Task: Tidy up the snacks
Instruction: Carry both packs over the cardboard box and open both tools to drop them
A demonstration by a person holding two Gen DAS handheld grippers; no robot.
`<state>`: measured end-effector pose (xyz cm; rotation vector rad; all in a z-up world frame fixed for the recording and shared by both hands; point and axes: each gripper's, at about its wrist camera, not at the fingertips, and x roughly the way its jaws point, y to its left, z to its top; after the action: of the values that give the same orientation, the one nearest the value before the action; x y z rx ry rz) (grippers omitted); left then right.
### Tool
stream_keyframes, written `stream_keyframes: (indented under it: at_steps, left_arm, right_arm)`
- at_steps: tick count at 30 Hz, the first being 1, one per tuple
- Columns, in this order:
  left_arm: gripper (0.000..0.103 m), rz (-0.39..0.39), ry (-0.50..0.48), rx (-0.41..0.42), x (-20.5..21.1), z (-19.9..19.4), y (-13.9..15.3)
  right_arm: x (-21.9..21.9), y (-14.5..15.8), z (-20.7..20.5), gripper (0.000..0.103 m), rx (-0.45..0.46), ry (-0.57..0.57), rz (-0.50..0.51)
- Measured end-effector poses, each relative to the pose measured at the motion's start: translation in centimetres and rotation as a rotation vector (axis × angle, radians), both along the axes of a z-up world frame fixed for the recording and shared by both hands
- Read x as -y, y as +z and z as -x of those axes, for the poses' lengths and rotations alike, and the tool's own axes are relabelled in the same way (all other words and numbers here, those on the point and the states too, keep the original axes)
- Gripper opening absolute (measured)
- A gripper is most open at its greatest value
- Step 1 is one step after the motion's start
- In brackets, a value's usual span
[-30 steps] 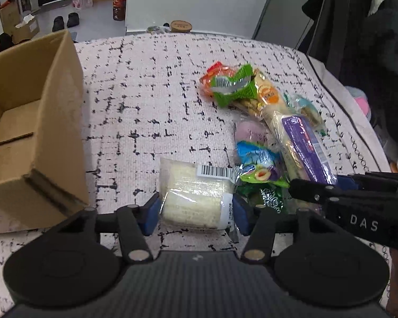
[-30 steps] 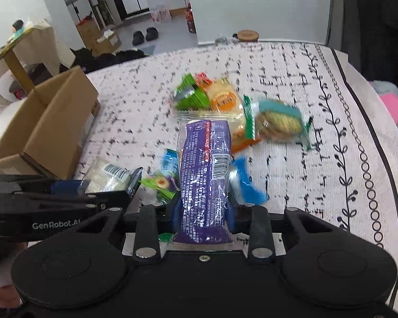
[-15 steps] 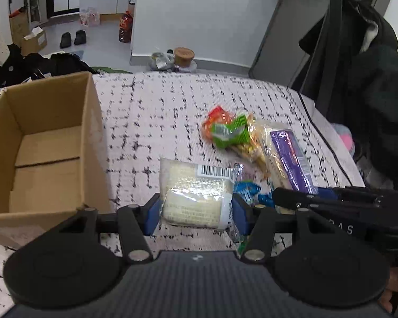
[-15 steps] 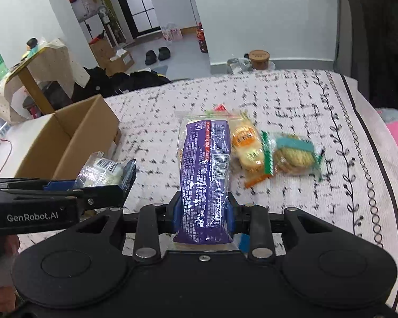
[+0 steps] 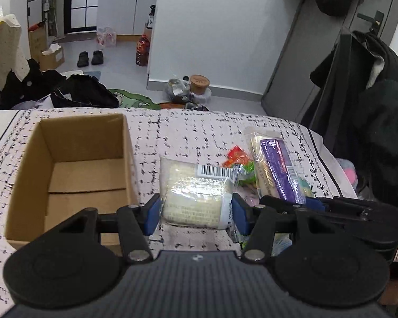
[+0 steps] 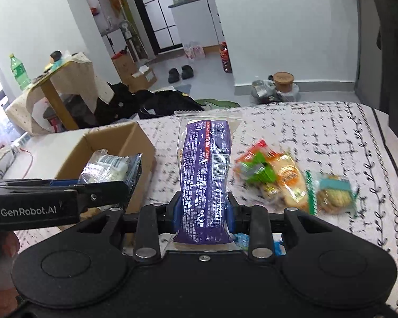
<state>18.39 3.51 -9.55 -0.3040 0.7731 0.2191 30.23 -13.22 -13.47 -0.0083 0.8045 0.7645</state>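
My left gripper (image 5: 196, 213) is shut on a clear pack of pale cream wafers with a barcode label (image 5: 196, 193), held above the patterned tablecloth (image 5: 188, 132). An open, empty cardboard box (image 5: 66, 169) stands just to its left. My right gripper (image 6: 203, 218) is shut on a long purple snack pack (image 6: 205, 175), lifted off the table. The left gripper (image 6: 103, 188) with the wafer pack (image 6: 106, 167) shows at the left of the right wrist view, in front of the box (image 6: 114, 145). In the left wrist view the purple pack (image 5: 278, 169) and right gripper (image 5: 302, 202) are at the right.
A heap of loose snacks (image 6: 284, 177) in red, green, orange and teal wrappers lies on the cloth right of the purple pack. Dark coats (image 5: 371, 111) hang past the table's right edge. Beyond the far edge is the floor with clothes, shoes and jars.
Both grippers have risen with their packs, the view tilting up to show more of the room. The left gripper has come nearer the box, whose inside is now in full view.
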Motion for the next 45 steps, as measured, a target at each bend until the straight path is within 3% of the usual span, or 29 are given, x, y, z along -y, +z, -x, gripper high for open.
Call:
stream_keyframes:
  at_steps: [18,37,45]
  left_arm:
    - [0.054,-0.049,0.155,0.005,-4.9,2.6,1.4]
    - [0.055,0.008,0.32,-0.087,-10.6,4.6,-1.7]
    - [0.056,0.001,0.344,-0.065,-10.6,4.8,-0.6]
  right_arm:
    - [-7.9,2.3,0.6,0.031,0.065,0.159,-0.028]
    - [-12.2,0.4,1.8,0.031,-0.007,0.256,-0.008]
    - [-13.1,0.1,1.9,0.031,-0.043,0.272,-0.025]
